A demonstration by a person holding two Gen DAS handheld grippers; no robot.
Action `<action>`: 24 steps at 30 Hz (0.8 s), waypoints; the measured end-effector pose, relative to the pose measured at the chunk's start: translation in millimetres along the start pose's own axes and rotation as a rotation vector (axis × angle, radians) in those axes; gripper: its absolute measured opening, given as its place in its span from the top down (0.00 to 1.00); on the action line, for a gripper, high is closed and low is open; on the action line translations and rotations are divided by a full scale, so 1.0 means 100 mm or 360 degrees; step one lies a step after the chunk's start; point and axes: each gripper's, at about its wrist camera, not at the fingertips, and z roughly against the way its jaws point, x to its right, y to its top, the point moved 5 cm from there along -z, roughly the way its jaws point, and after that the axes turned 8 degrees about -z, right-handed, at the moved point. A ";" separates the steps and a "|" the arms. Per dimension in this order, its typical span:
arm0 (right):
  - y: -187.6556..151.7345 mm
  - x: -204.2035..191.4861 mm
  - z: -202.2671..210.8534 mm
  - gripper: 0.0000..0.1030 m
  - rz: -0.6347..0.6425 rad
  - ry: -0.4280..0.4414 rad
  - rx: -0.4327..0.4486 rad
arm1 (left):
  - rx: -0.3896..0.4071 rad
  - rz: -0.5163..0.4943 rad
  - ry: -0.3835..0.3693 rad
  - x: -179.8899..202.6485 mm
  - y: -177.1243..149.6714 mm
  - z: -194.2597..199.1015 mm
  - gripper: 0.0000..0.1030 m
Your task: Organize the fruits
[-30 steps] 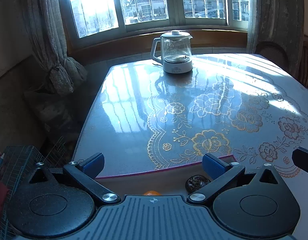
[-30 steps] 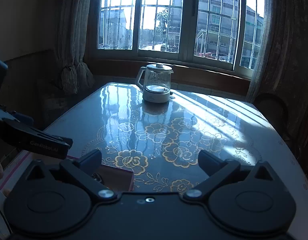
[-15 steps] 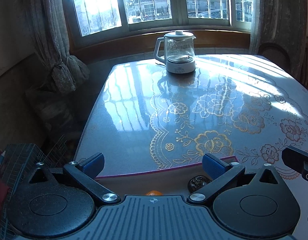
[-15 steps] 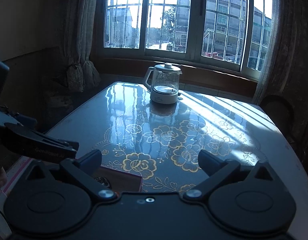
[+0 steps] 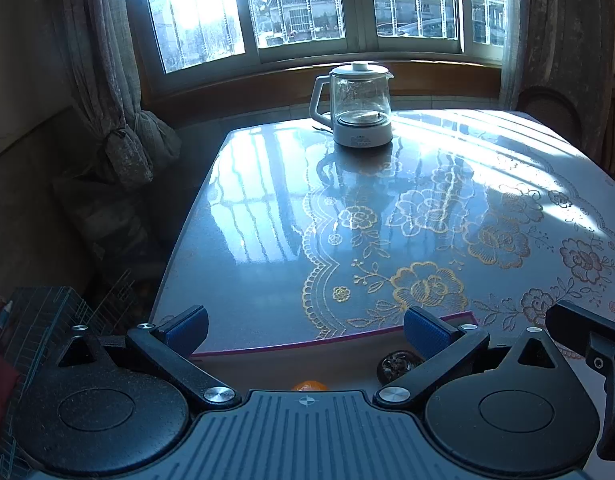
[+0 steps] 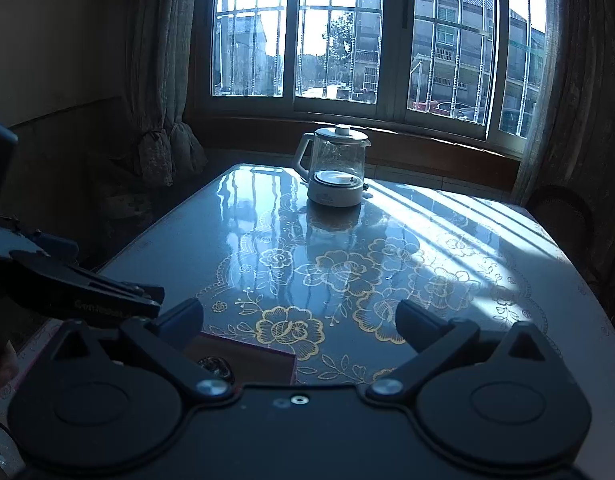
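An open box with a purple rim [image 5: 331,343] lies at the near edge of the table, under my left gripper [image 5: 305,326]. Inside it I see a dark round fruit [image 5: 397,365] and the top of an orange fruit [image 5: 309,385], mostly hidden by the gripper body. The left gripper is open, its blue pads wide apart above the box, holding nothing. In the right wrist view the box corner [image 6: 267,358] and the dark fruit [image 6: 216,366] sit low left. My right gripper [image 6: 299,314] is open and empty over the tablecloth. Part of the left gripper [image 6: 87,296] shows at the left.
A glass kettle on a white base [image 5: 359,110] stands at the far side of the flowered glossy table [image 5: 387,216], near the window. A wire basket [image 5: 47,320] sits off the table's left edge. A chair back [image 6: 563,208] stands at the far right. Curtains hang beside the window.
Both cameras have tilted and drifted slightly, so the kettle sits lower in the views. The right gripper's body has come further into the left view. Jaws stay as they were.
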 end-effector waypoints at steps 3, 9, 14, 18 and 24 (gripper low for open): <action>-0.07 -0.05 -0.07 0.00 -0.0005 0.0011 -0.0046 | 0.0007 -0.0008 0.0009 -0.02 -0.01 0.01 0.00; -0.19 -0.17 -0.16 0.00 0.0020 0.0033 -0.0111 | -0.0010 -0.0018 0.0029 -0.07 -0.06 -0.03 0.00; -0.29 -0.24 -0.24 0.00 -0.0024 0.0035 -0.0172 | -0.0016 -0.0023 0.0046 -0.12 -0.13 -0.01 0.00; -0.34 -0.26 -0.27 0.00 -0.0090 0.0041 -0.0204 | -0.0036 -0.0010 0.0074 -0.20 -0.24 0.00 0.00; -0.43 -0.42 -0.28 0.00 -0.0056 0.0059 -0.0215 | -0.0082 0.0040 0.0116 -0.39 -0.49 0.05 0.00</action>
